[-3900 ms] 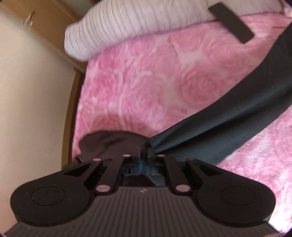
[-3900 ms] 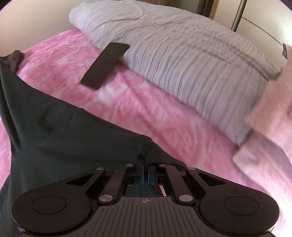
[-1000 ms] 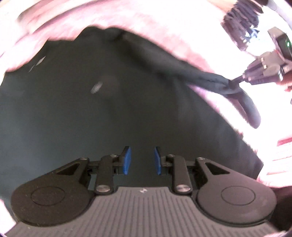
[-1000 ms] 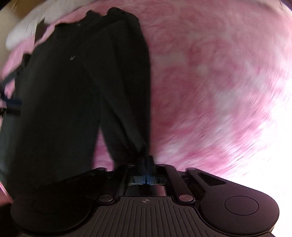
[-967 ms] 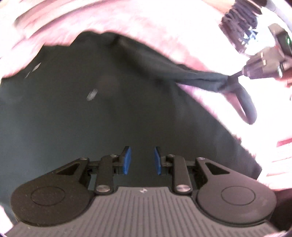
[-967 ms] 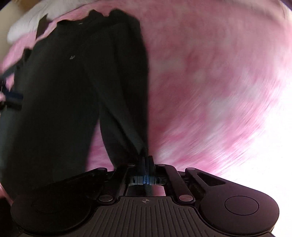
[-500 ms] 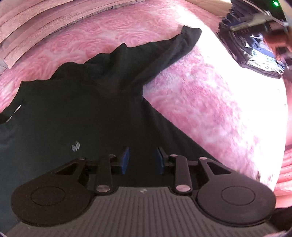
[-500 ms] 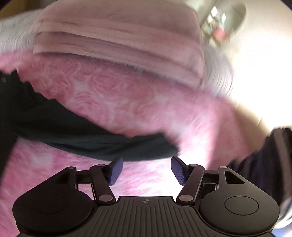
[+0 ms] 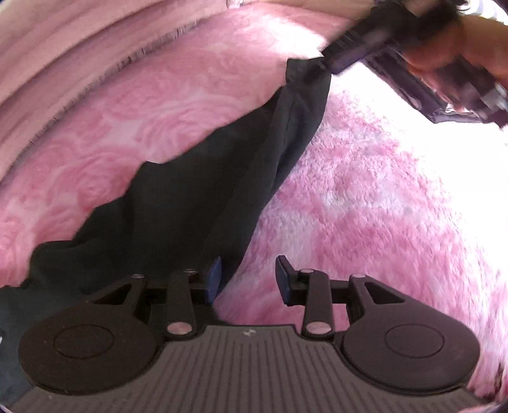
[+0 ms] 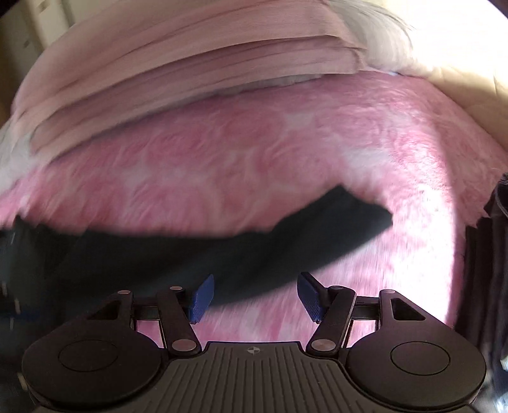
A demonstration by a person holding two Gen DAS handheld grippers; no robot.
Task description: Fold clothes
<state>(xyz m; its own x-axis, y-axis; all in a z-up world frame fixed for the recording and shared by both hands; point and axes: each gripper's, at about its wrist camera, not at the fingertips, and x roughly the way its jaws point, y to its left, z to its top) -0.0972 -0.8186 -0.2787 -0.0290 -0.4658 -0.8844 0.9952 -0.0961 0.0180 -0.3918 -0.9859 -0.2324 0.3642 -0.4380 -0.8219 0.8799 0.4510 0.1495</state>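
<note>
A dark long-sleeved garment (image 9: 197, 197) lies on the pink fleece bedspread (image 9: 381, 206). One sleeve runs from lower left up to its cuff (image 9: 304, 73) at upper right. My left gripper (image 9: 249, 282) hangs low over the sleeve's edge. Its jaws are opening, with mostly pink fleece between them and the cloth edge beside the left finger (image 9: 214, 279). A hand (image 9: 460, 44) holds my right gripper (image 9: 358, 54) close to the cuff. In the right wrist view the sleeve (image 10: 254, 254) lies flat across, cuff (image 10: 365, 216) ahead, and the right gripper (image 10: 255, 297) stands open above it, pressing on nothing.
A folded pale pink blanket (image 10: 190, 70) lies along the far side of the bed, with a grey pillow (image 10: 365, 19) behind it. A dark pile of cloth (image 10: 489, 254) sits at the right edge. Bright sunlight washes out the bedspread at the right.
My right gripper has let go of the sleeve cuff and opened wide; the sleeve now lies stretched on the bedspread. My left gripper has moved from over the garment's body to the sleeve, jaws wider.
</note>
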